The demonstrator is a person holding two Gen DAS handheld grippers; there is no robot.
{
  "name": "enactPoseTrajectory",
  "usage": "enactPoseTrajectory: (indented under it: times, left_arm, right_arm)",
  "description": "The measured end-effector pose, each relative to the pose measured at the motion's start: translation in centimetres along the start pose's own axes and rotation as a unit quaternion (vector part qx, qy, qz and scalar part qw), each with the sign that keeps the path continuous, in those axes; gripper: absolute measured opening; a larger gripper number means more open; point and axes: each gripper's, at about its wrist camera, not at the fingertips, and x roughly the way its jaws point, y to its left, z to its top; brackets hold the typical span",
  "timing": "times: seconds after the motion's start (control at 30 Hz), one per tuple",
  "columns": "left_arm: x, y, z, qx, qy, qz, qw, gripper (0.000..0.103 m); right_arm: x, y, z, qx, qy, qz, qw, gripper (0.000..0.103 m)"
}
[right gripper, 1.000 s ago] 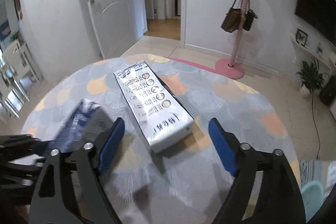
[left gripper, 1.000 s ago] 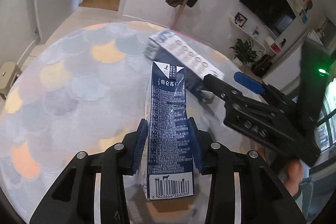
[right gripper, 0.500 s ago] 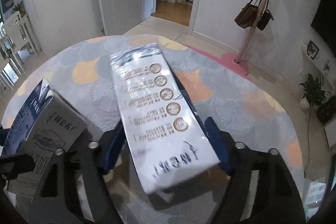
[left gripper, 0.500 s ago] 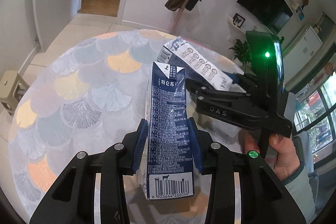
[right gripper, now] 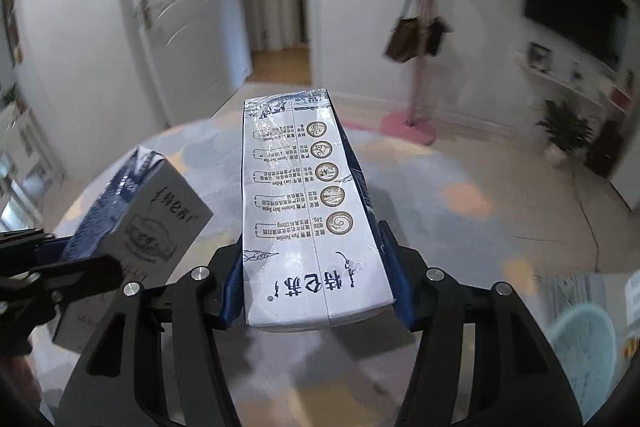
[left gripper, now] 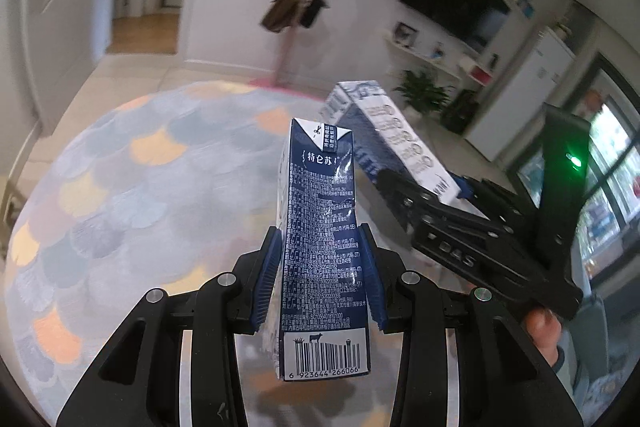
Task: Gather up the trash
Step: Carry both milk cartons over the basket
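Observation:
My left gripper (left gripper: 322,279) is shut on a dark blue milk carton (left gripper: 320,227) with a barcode at its near end, held up above the round patterned table (left gripper: 120,195). The same carton shows at the left of the right wrist view (right gripper: 136,223). My right gripper (right gripper: 314,287) is shut on a second, white-faced milk carton (right gripper: 300,203) and holds it lifted off the table (right gripper: 460,227). This carton (left gripper: 396,147) and the right gripper's body also show at the right of the left wrist view, close beside the blue carton.
A pink coat stand with hanging bags (right gripper: 420,39) stands on the floor beyond the table. A light blue chair (right gripper: 580,343) is at the lower right. A potted plant (left gripper: 420,95) and a TV wall lie at the back right.
My right gripper closed on the white-faced carton and lifted it off the table. Both grippers have risen with their cartons, and the table now sits lower in both views.

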Motion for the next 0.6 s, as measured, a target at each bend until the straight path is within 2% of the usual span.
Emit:
enactPoseTrajectory:
  times: [0.17,0.3,0.47,0.6]
  left_arm:
    - [0.3,-5.5,0.6,0.048,-0.006,-0.051,0.9975,0.037]
    - [1.5,-10.7,0.8,0.089,-0.004,-0.082,0.9927,0.037]
    - [3.9,-17.6,0.6,0.14,0.01,-0.123,0.9825,0.037]
    - [6.7,-22.8,-0.2,0.175,0.034,-0.155,0.9718,0.037]
  right_arm:
    - [-6.5,-5.1,-2.2,0.055,-0.044,-0.052,0.996,0.054]
    - [-11.5,-9.7,-4.4,0.104,-0.07,-0.108,0.986,0.054]
    - [-16.2,-15.2,-7.8,0.168,-0.077,-0.168,0.968,0.054]
    - [-17.9,-19.6,-11.2,0.225,-0.052,-0.239,0.943,0.055]
